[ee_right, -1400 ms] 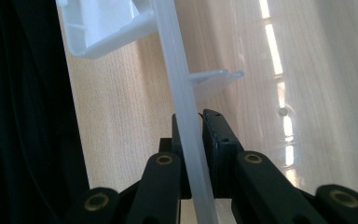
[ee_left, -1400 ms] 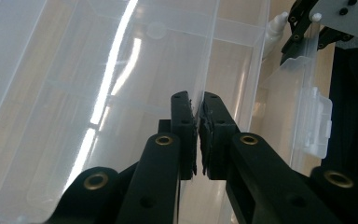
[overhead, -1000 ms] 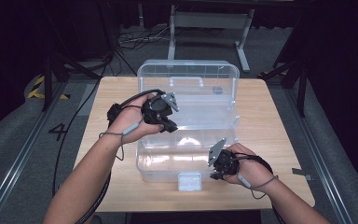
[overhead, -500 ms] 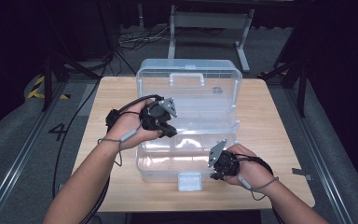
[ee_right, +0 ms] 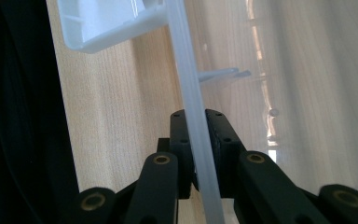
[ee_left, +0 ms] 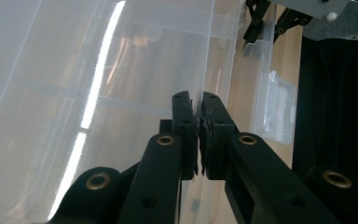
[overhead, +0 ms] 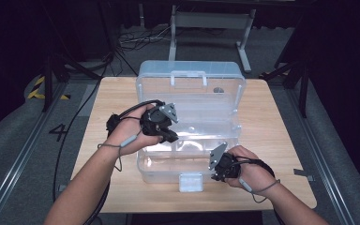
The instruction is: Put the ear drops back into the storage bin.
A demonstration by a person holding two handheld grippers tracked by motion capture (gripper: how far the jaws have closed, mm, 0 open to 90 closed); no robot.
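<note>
Centrally, a wooden table [overhead: 281, 140] fills the middle of the high view, on grey floor with dark surroundings.

Clear plastic box [overhead: 192, 136]: at the table's centre, lid [overhead: 190, 84] standing open toward the upper part of the frame, a handle on its top edge. The tray has inner dividers. A white latch [overhead: 190, 182] hangs at the front wall, lower centre of the frame.

Left gripper [overhead: 166, 136]: held in the left hand [overhead: 129, 133], left of centre, over the box's left side, a grey three-cornered plate on top. In the left gripper view [ee_left: 199, 135] its jaws are pressed on a thin clear wall of the box, nearly together.

Right gripper [overhead: 218, 171]: held in the right hand [overhead: 246, 166], lower right of centre, at the box's front rim. In the right gripper view [ee_right: 200, 144] its jaws pinch the clear rim, which runs up between them.

Cables trail from both grippers.
</note>
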